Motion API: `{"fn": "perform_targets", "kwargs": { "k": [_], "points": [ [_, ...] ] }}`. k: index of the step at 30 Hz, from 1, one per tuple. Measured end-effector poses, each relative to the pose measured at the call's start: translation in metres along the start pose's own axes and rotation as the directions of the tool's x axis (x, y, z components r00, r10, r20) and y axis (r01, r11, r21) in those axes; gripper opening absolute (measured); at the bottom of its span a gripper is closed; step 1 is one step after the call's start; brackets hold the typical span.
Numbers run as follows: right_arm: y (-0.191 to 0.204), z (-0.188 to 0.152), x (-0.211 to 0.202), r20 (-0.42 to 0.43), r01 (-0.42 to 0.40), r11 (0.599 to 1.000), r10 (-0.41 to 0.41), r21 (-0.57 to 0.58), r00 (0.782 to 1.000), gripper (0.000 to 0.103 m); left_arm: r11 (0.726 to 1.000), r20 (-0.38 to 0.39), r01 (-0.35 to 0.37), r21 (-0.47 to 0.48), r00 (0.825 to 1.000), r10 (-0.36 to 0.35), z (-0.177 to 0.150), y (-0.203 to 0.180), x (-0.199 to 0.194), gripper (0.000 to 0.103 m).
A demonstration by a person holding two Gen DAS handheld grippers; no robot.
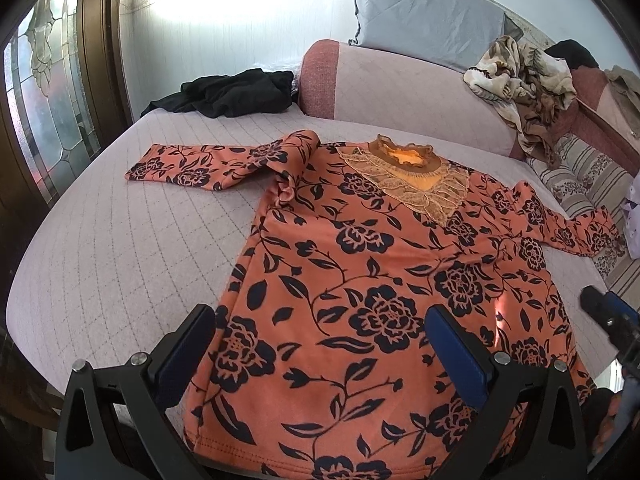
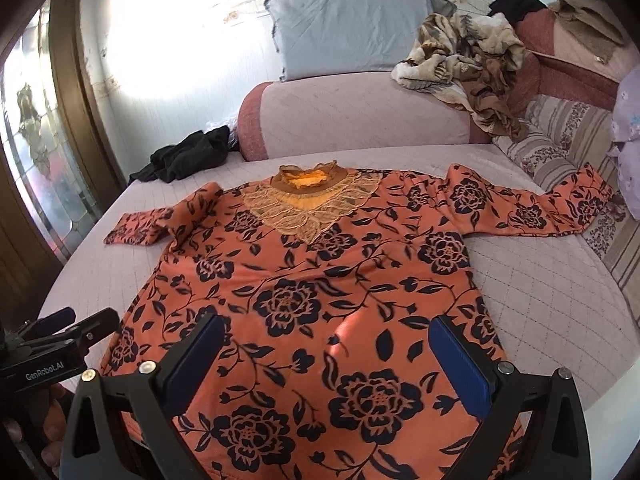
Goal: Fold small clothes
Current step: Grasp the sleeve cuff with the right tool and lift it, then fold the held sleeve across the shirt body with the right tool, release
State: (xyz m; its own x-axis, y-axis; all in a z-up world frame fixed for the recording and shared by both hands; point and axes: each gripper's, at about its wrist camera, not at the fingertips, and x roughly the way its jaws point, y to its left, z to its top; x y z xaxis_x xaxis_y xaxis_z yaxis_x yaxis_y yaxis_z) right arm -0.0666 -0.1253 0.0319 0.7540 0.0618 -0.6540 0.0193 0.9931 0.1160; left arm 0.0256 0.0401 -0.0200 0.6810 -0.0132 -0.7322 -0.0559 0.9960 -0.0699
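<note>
Two sets of tongs hover over the near hem of an orange floral top point(image 1: 360, 280), both spread wide with nothing in them. Left tongs point(image 1: 320, 344) sit above the near-left part of the hem, right tongs point(image 2: 326, 354) above the near-right. That top lies flat, front up, on the pinkish quilted bed point(image 1: 120, 248), lace collar point(image 2: 308, 204) at the far end, sleeves out to each side. A black garment point(image 1: 236, 94) is bunched at the far left, and a grey pillow point(image 2: 348, 28) stands against the wall.

Both wrist cams low, facing shirt point(image 1: 360, 280)
</note>
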Motion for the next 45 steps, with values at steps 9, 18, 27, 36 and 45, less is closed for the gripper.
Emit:
{"fn": "perform_targets", "kwargs": {
  "k": [9,18,27,36,45],
  "points": [
    [-0.211,0.049,0.020,0.051,-0.004,0.891,-0.021,0.454,0.998,0.102,0.960,-0.026,-0.149,-0.238,0.989,0.147,0.048,0.109,0.061,0.103],
    [-0.400,0.078,0.081,-0.062,0.241,0.701,-0.271,0.672,0.961,0.060,0.876,-0.145,-0.323,-0.359,0.946,0.289,0.048,0.163,0.118,0.103],
    [-0.431,0.142,0.128,-0.156,0.659,0.576,-0.684,0.484,0.713,0.058,0.876,-0.191,-0.270,-0.400,0.959,0.208,0.048,0.166,0.138,0.103],
    [-0.436,0.178,0.147,-0.146,0.633,0.679,-0.630,0.371,0.762,0.004,0.857,-0.186,-0.196,-0.477,0.975,0.120,0.046,0.179,0.137,0.103],
    [-0.270,0.264,0.046,0.217,0.265,0.943,-0.306,0.200,0.927,0.004,0.877,-0.111,-0.153,-0.456,0.987,0.114,0.051,0.168,0.118,0.103]
  ]
}}
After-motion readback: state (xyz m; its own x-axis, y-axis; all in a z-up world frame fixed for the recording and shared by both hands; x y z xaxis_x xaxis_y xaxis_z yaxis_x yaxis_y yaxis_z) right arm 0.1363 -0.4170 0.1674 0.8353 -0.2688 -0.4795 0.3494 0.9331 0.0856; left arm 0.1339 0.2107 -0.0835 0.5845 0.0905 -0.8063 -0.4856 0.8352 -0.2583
